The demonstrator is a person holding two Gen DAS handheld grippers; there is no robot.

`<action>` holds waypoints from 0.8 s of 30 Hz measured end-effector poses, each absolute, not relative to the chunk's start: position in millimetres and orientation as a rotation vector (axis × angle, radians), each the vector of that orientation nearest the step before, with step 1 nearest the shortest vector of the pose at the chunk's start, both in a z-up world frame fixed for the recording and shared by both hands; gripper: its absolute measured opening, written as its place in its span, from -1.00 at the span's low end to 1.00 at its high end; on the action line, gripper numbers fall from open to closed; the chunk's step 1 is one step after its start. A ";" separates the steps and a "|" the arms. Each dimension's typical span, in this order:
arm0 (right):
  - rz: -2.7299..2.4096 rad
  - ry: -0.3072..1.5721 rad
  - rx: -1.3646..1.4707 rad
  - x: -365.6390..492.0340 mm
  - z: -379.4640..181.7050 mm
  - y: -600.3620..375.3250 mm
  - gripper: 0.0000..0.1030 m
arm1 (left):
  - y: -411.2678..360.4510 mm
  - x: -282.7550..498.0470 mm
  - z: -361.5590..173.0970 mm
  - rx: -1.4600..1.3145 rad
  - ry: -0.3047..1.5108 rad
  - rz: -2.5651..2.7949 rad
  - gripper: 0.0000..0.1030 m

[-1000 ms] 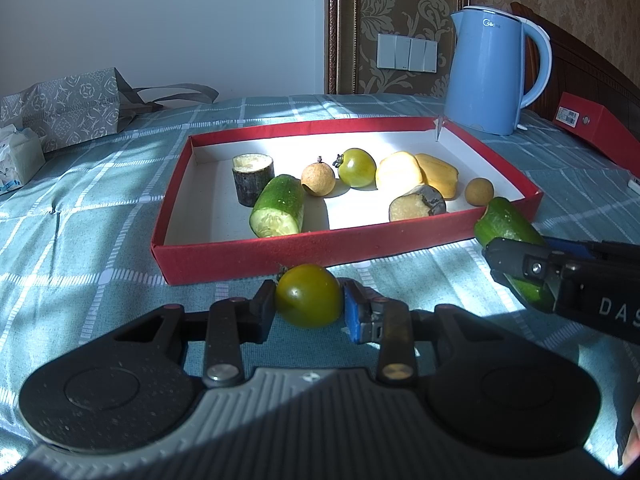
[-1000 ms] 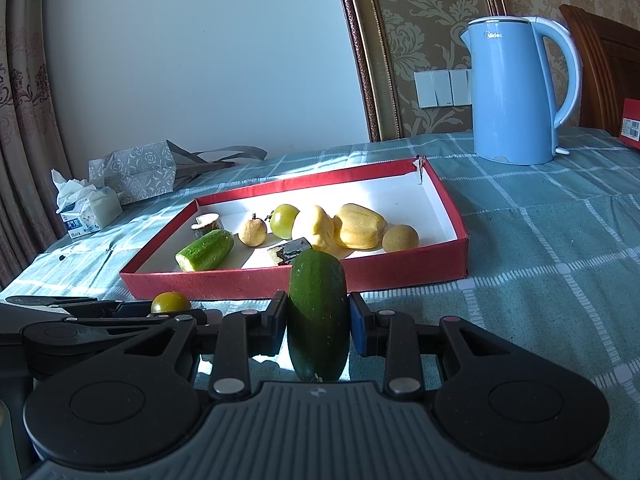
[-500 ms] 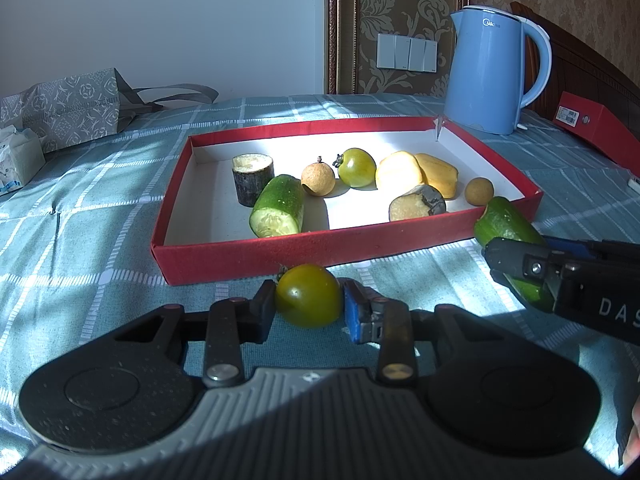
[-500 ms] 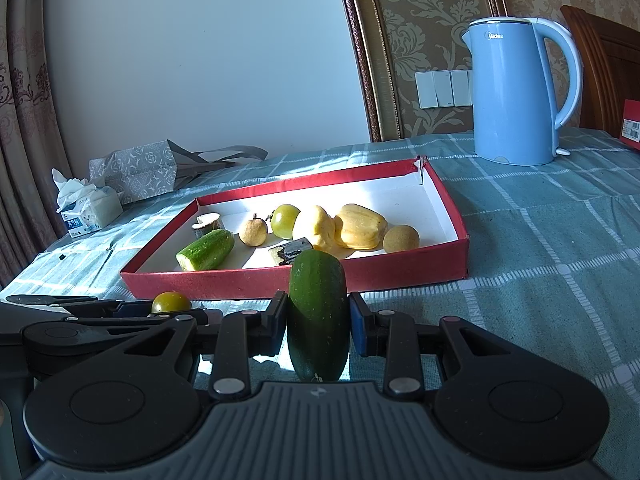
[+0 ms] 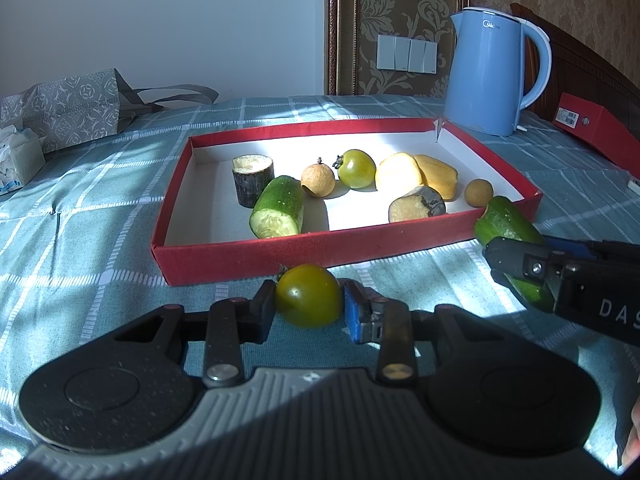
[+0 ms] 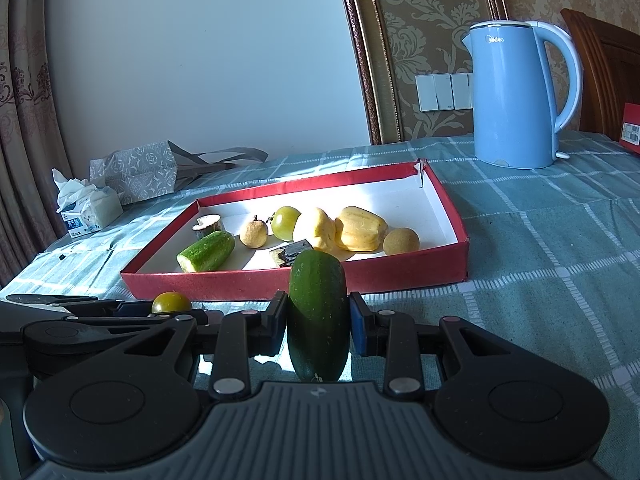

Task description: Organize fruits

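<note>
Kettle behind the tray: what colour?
Light blue kettle, white-trimmed handle; clearest in the right wrist view.

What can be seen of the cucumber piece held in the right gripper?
The cucumber piece is dark green, smooth-skinned and glossy, with one rounded end toward the red tray. It is clamped between the fingers of the right gripper, which is shut on its sides, lengthwise along the gripper. It sits in front of the tray's near wall, outside it. The left wrist view shows it slanting. Whether it touches the checked cloth cannot be told.
</note>
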State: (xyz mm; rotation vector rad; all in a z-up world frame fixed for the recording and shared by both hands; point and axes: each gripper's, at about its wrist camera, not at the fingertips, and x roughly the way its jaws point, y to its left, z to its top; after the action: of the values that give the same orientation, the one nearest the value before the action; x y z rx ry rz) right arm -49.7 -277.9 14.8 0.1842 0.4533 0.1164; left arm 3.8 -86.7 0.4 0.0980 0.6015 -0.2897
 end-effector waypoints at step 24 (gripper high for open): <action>0.140 0.460 0.201 -48.4 14.1 -281.3 -0.39 | -88.6 23.2 48.5 0.061 0.515 -0.300 -0.38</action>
State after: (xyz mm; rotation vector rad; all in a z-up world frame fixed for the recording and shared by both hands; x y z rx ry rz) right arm -48.4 -281.3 14.1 0.2006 0.4603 0.1397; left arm 23.2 -88.6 48.5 0.0615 0.5147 -0.2995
